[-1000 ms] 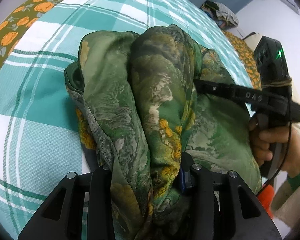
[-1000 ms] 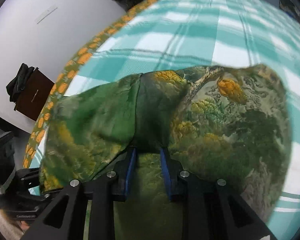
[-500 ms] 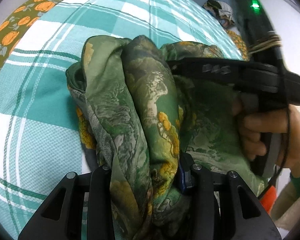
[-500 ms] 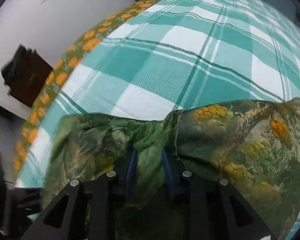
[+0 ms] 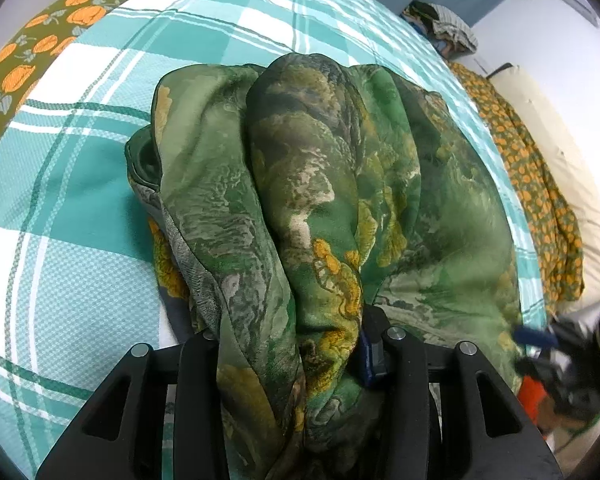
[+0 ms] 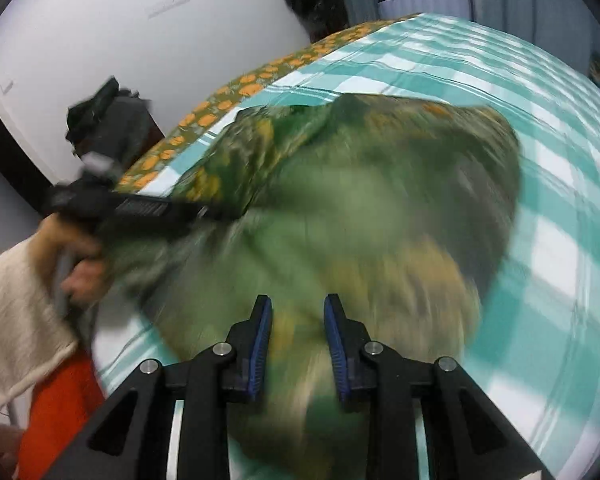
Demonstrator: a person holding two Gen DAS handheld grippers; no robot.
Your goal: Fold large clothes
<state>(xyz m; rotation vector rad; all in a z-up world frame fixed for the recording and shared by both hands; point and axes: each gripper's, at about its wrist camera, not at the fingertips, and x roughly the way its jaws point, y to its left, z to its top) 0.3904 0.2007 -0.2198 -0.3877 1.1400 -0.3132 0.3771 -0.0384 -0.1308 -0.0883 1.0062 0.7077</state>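
Note:
A large green garment [image 5: 340, 168] with yellow and orange print lies bunched on the teal checked bedsheet [image 5: 80, 220]. My left gripper [image 5: 292, 344] is shut on a thick fold of it at the near edge, and cloth drapes over both fingers. In the right wrist view the garment [image 6: 380, 200] is blurred and spreads across the bed. My right gripper [image 6: 296, 320] hovers above its near side, blue pads apart with nothing pinched between them. The left gripper [image 6: 204, 212] reaches into the cloth from the left, held by a hand [image 6: 80, 256] in a cream sleeve.
The sheet has an olive border with orange flowers [image 5: 40, 48]. A flowered cover and cream bedding [image 5: 560, 160] lie along the right side. A pile of clothes [image 5: 444, 20] sits at the far end. A dark cabinet [image 6: 112, 120] stands by the white wall.
My right gripper has let go of the fold it held and swung back fast to the near right. The garment now lies lower. My left gripper kept its grip and place.

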